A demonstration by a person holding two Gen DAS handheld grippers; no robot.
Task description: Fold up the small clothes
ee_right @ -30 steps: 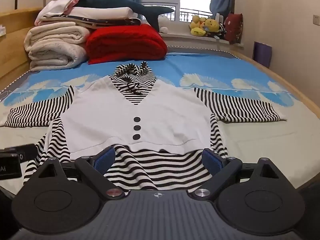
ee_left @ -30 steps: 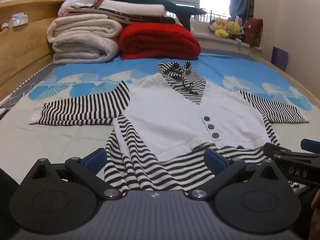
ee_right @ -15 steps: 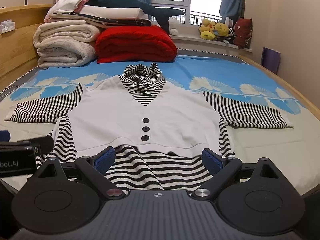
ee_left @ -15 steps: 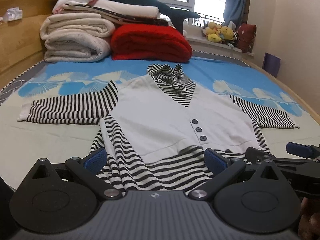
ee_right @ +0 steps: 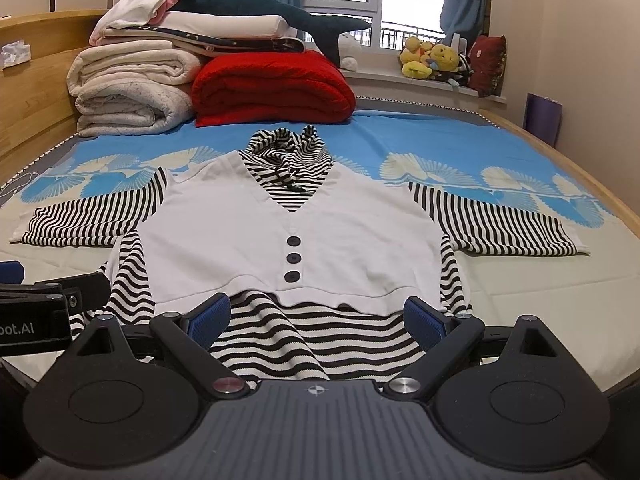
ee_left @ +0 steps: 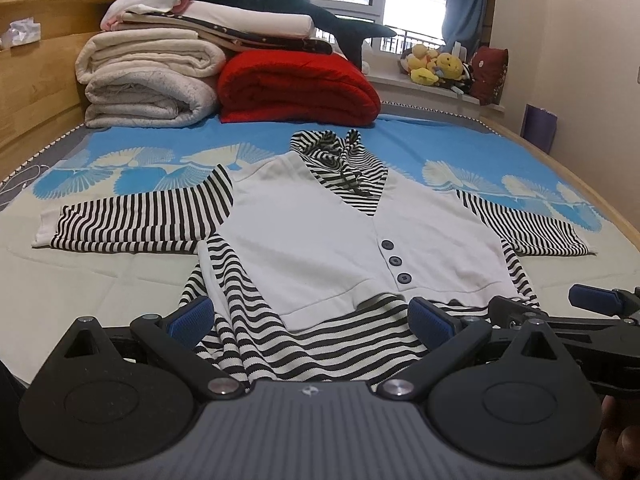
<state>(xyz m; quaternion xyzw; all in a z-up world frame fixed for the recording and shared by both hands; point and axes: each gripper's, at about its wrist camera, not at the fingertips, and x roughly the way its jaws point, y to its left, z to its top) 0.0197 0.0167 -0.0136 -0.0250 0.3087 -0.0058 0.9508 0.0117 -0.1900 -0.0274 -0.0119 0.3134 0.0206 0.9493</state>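
A small striped top point(ee_left: 328, 236) with a white vest front lies flat and face up on a bed point(ee_left: 100, 280), sleeves spread to either side, its 3 dark buttons point(ee_left: 394, 260) in a line down the middle. The left gripper point(ee_left: 310, 318) hangs low over the near hem with its blue-padded fingers point(ee_left: 192, 318) spread wide, clasping nothing; whether the pads touch the cloth cannot be told, since the gripper's own body covers the bottom edge of the hem. The right gripper point(ee_right: 318, 318) sits just beside it, likewise released, its jaws parted over the striped hem and empty. In the left wrist view the right gripper shows only as a dark arm and blue tip cut off at the frame's right edge, with part of a hand point(ee_left: 618, 440) dim in the corner. In the right wrist view the left gripper enters from the left edge, its printed label cropped to a few letters. The top's left side is rumpled, a striped layer folded out from under the vest. At the head of the bed sit stacked white blankets point(ee_right: 128, 88) and a red blanket point(ee_right: 272, 88), with a dark plush shark point(ee_right: 280, 12) on top. Plush toys point(ee_right: 432, 58) on the windowsill are too small to identify singly.
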